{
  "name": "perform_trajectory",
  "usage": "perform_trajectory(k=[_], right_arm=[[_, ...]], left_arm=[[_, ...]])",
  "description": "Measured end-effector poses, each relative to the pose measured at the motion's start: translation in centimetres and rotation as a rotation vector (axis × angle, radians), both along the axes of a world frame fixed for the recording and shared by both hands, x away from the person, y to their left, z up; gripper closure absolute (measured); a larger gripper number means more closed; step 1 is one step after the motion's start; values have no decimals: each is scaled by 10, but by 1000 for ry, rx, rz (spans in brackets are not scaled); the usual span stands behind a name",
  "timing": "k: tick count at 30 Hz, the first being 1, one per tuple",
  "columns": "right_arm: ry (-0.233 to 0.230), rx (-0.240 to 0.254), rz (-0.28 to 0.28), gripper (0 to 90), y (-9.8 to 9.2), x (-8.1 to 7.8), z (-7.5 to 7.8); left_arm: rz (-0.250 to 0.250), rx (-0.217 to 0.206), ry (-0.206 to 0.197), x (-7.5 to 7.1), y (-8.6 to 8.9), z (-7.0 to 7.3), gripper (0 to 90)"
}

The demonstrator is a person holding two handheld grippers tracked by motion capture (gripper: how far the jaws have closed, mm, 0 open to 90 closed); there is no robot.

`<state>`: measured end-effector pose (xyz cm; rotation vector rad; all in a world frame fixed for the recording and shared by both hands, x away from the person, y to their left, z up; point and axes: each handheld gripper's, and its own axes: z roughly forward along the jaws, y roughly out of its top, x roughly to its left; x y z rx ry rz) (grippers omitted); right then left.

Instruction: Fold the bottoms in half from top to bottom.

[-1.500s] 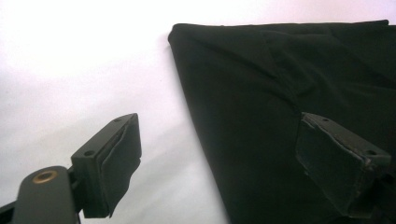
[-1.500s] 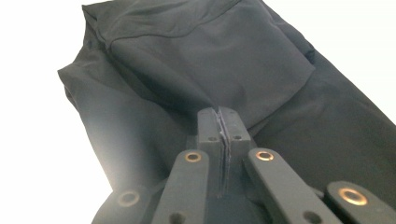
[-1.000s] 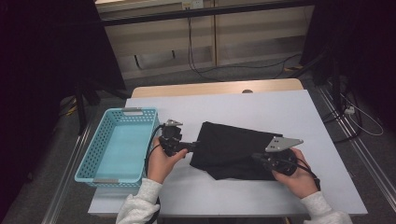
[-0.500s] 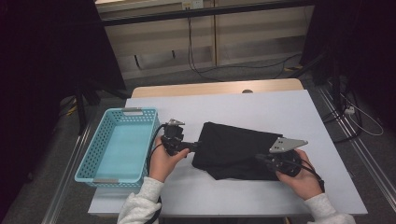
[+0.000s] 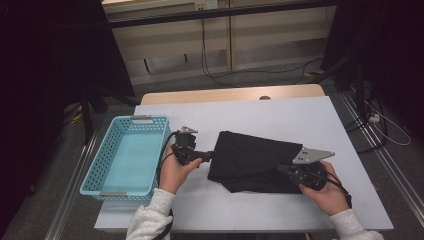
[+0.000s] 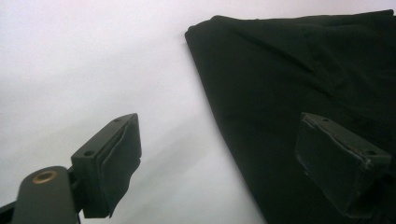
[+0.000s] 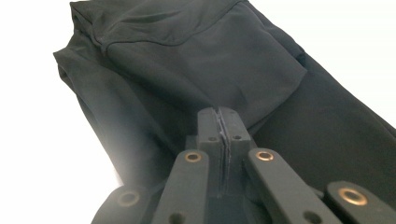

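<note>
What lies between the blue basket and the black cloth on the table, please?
The left claw and the hand holding it, seen in the high view between basket and cloth.

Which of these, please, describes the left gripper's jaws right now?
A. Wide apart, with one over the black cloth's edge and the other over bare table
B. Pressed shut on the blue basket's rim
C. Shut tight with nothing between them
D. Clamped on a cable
A: in the left gripper view the left gripper has its jaws spread, one over the cloth, one over the table.

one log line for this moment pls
left gripper open at black cloth edge | right gripper shut over cloth | blue basket left
</note>
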<state>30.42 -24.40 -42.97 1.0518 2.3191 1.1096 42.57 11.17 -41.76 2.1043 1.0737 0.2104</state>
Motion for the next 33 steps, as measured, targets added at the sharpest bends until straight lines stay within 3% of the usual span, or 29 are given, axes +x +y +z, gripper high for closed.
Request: perform_trajectory(k=[33], right_arm=[[-1,1,-40,896,-17,-10,2]], left_arm=[[-6,-9,-1,0,-3,1,147]])
